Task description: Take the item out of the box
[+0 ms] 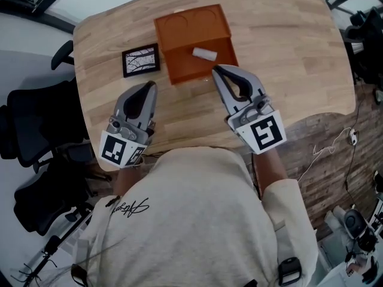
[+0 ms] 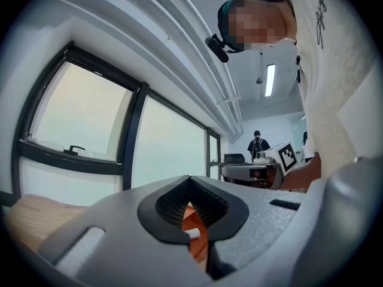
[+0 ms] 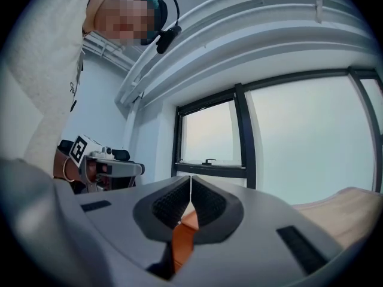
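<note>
A: Item?
B: White tube (image 1: 204, 54), lying in the orange box (image 1: 182, 70), slightly toward 1 o'clock of the tray's middle. Lid (image 1: 192, 21) lies open at 12.
A: Grippers?
B: Right gripper (image 1: 215, 70) at the tube's 6 o'clock, tips at the box's near edge, can't tell if touching. Jaws pressed together, nothing pinched. Left gripper (image 1: 151, 86) at the box's 7 o'clock, apart from it, jaws together too, empty.
A: Anything else?
B: Picture frame (image 1: 141, 60) at the box's 9 o'clock, flat on the wooden table (image 1: 287, 52).
</note>
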Demonstrator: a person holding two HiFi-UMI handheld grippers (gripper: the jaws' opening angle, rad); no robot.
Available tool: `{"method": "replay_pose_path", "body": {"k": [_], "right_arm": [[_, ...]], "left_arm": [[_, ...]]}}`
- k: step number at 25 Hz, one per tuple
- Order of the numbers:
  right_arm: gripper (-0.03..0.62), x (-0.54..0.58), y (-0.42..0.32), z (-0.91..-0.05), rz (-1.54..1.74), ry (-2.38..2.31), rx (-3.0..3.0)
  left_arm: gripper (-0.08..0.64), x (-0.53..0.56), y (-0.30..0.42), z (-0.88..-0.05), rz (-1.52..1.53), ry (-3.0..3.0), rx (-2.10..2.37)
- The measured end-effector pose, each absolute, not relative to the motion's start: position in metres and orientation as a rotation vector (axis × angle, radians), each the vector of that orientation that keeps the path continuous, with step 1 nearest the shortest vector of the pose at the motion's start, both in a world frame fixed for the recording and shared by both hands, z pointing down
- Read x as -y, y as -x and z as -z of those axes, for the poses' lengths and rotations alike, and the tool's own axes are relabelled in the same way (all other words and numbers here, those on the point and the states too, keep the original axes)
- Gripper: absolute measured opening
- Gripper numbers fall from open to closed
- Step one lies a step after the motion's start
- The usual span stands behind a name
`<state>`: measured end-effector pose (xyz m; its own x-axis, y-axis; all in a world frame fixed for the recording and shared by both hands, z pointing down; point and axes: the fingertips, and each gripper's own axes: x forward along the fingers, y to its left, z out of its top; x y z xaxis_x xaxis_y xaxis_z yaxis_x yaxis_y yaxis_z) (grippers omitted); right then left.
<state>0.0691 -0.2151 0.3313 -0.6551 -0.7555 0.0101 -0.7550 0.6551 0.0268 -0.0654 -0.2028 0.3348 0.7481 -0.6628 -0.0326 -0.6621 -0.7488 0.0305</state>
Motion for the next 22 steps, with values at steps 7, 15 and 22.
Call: {"method": "replay_pose_path", "body": {"k": [7, 15, 22], "right_arm": [[0.012, 0.231, -0.059, -0.359, 0.026, -1.164, 2.761], [0.014, 0.246, -0.056, -0.387, 0.041, -1.084, 2.71], [0.031, 0.261, -0.054, -0.41, 0.062, -1.003, 2.672]], "left_arm": [[0.003, 0.202, 0.07, -0.34, 0.054, -2.901, 1.146], [0.003, 0.196, 0.07, -0.353, 0.037, -2.867, 1.159], [0.003, 0.195, 0.072, -0.357, 0.027, -2.862, 1.173]]}}
